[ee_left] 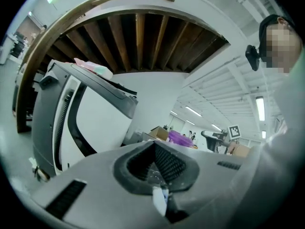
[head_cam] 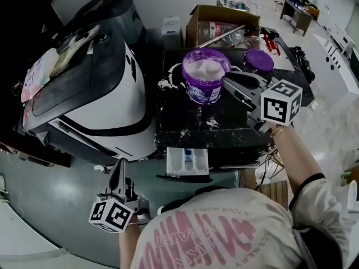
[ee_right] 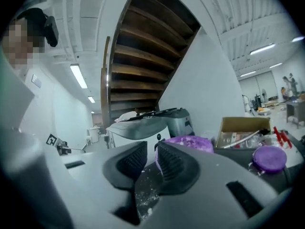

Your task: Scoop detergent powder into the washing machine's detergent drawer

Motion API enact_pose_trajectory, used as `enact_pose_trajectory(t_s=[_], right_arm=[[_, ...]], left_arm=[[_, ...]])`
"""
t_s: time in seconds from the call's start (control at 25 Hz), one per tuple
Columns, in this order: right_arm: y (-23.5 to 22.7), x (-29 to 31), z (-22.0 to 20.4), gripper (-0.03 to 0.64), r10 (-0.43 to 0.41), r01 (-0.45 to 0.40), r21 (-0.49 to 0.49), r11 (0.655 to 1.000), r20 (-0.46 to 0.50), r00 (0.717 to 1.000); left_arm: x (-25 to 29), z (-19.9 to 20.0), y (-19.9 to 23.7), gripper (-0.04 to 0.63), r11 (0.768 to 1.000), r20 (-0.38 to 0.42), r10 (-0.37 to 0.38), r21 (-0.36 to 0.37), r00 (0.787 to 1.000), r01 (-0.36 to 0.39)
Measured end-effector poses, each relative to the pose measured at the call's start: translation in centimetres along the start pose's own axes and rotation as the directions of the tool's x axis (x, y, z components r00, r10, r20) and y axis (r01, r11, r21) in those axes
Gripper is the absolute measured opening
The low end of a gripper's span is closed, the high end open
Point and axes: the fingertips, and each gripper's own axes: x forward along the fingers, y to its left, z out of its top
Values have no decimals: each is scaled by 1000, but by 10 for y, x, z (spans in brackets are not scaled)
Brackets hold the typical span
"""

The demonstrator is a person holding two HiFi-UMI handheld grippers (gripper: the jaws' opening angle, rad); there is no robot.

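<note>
1. The right gripper (ee_right: 151, 149) holds its jaws a narrow gap apart with nothing between them. White powder specks lie on its grey body below the pads.
2. Just ahead of the right gripper's tips stands the round purple plastic tub of white detergent powder (head_cam: 205, 87). It is open and nearly full. In the head view the tips are at its rim, but no view shows whether they touch.
3. The tub rests on a black flat top (head_cam: 224, 125) under the right gripper. Spilled powder is scattered around the tub's base.
4. To the right of the right gripper's jaws, just beyond them, a round purple lid (head_cam: 259, 60) lies flat on the same top.
5. Further ahead of the right gripper, behind the tub, is an open brown cardboard box (head_cam: 221, 15).
6. The left gripper (ee_left: 155, 147) has its ribbed pads pressed together. A small white and blue bit sits at their root, and what it is cannot be told.
7. The left gripper is held low, near the person's body, well apart from the tub. It points at the white and black washing machine (head_cam: 112, 88).
8. The white pulled-out detergent drawer (head_cam: 188, 162) lies to the right of the left gripper. It sits below the near edge of the black top, with its compartments facing up.
</note>
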Motion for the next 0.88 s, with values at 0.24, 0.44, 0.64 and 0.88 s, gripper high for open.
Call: enact_pose_trajectory(t_s=[0.24, 0.44, 0.64, 0.88], right_arm=[[-25, 39, -3, 118, 41, -66, -103, 992, -233, 972], [-52, 71, -8, 127, -11, -65, -183, 981, -385, 923], [-74, 96, -16, 140, -45, -66, -192, 979, -523, 851], [-80, 114, -29, 140, -65, -59, -177, 982, -619, 783]], left_arm=[[-8, -11, 6, 2, 998, 21, 59, -18, 998, -58], [-18, -24, 19, 3, 992, 0, 119, -43, 993, -119], [-11, -15, 20, 3, 990, 22, 134, -46, 991, -133], [-1, -8, 23, 3, 989, 42, 140, -49, 989, -138]])
